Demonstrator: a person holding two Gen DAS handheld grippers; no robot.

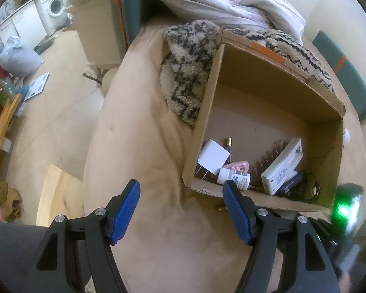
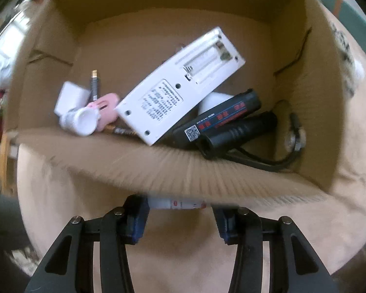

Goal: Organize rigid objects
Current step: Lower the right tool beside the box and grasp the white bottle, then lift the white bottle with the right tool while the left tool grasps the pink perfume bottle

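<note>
The left claw (image 1: 181,211) stood wide and empty. The right claw (image 2: 180,216) had a white tube (image 2: 175,204) between its fingers beside the box (image 2: 158,168); whether it squeezed, I could not tell.

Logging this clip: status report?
Left gripper open, empty. Right gripper around white tube; contact unclear. Cardboard box wall directly ahead.

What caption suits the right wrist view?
Right claw straddles a white tube outside the cardboard box of gadgets.
</note>
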